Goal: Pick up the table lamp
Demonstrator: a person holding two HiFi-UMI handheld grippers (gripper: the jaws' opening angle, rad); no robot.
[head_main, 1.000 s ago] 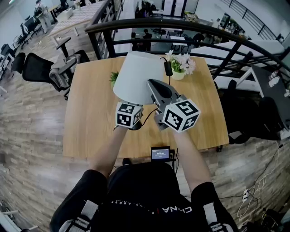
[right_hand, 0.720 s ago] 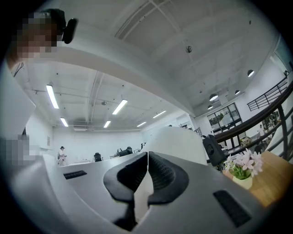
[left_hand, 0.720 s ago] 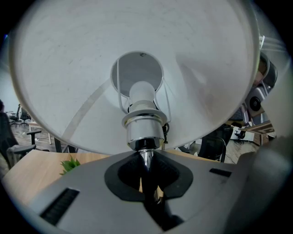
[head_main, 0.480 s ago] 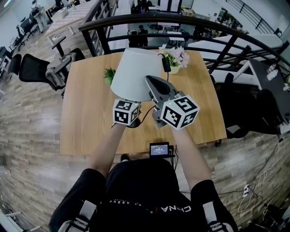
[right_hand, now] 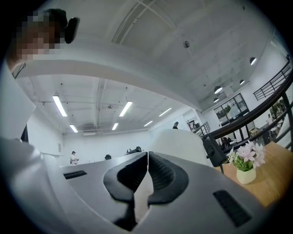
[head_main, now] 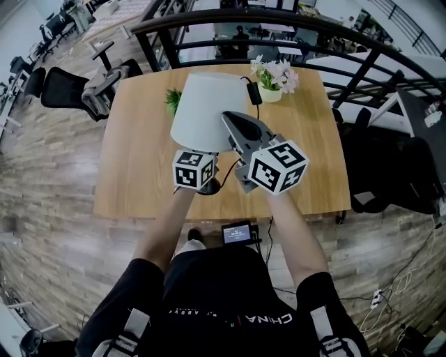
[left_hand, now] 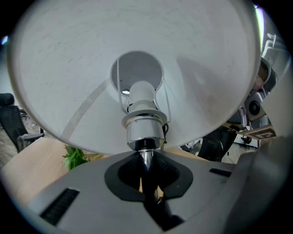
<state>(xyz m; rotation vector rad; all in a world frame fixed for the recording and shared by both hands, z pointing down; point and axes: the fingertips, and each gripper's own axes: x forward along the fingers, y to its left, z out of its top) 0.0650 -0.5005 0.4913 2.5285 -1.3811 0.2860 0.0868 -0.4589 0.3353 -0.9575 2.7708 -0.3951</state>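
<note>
The table lamp has a wide white shade and a dark round base that shows just under it, above the wooden table. In the left gripper view I look up into the shade, with the white bulb socket and chrome collar above the jaws. My left gripper is shut on the thin chrome stem just below that collar. My right gripper is shut, its tips meeting with nothing between them. It lies level against the shade's lower right side; contact cannot be told.
A vase of pink and white flowers and a black power adapter stand at the table's far side, with a small green plant left of the shade. A small screen hangs at the near edge. A dark railing curves behind; office chairs stand left.
Both grippers and the lamp have come toward me, away from the flowers and plant and nearer the table's front edge. The grips look the same.
</note>
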